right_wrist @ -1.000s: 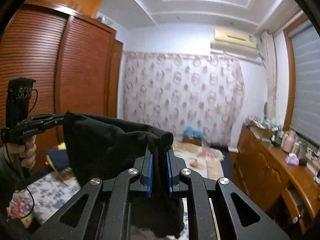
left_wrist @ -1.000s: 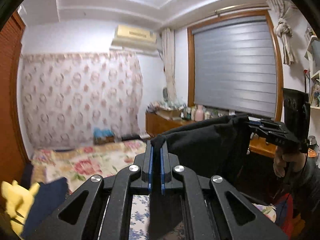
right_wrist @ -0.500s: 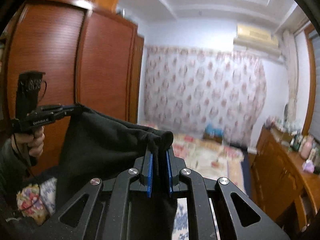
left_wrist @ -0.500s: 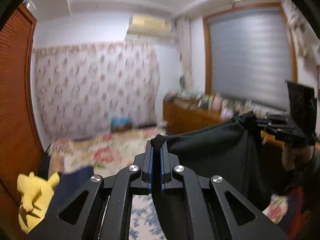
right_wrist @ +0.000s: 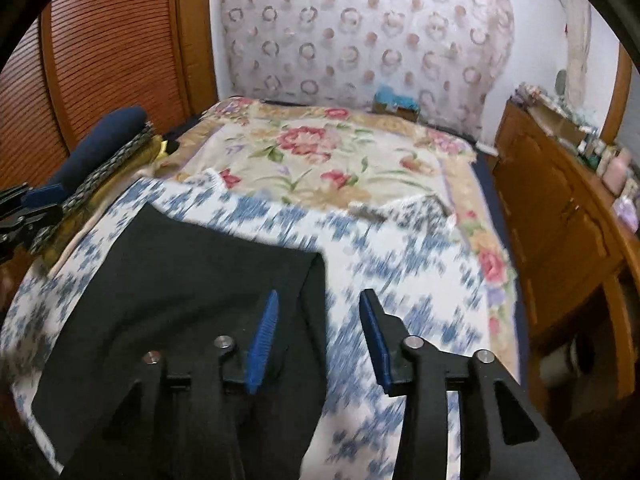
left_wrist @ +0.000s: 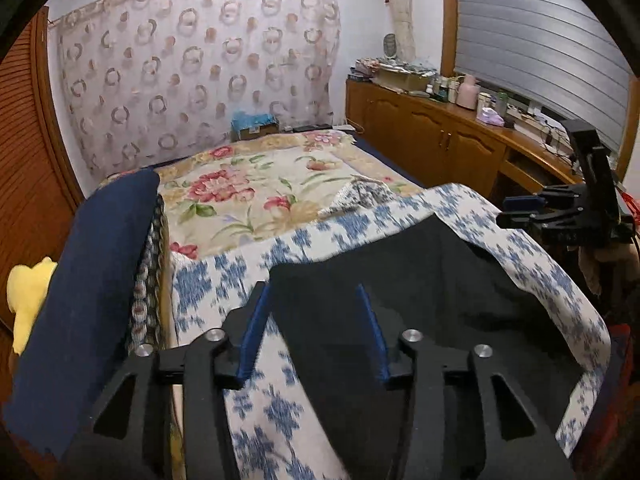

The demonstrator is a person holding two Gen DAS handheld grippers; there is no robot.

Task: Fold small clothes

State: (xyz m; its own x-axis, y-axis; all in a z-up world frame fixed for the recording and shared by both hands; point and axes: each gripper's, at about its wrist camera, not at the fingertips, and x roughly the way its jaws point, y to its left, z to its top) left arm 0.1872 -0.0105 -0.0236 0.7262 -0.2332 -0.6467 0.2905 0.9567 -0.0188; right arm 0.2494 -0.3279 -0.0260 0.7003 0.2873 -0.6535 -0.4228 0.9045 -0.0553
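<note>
Nearby: navy folded pile (left_wrist: 92,280) | yellow plush toy (left_wrist: 30,300) | wooden sideboard (left_wrist: 432,136)

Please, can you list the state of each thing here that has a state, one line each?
Left tool: open, jaws just opened, nothing gripped.
Right tool: open, jaws just opened, nothing gripped.
Black garment: released, spread on the blue-print cloth.
Blind: down.
Cabinet doors: shut.
Wardrobe door: shut.

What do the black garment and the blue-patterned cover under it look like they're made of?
Black garment: soft matte fabric, maybe knit or fleece; it lies limp with gentle folds and no sheen. Blue-patterned cover: thin printed cloth, probably cotton; it drapes over the bed edge, though blur hides the weave.
</note>
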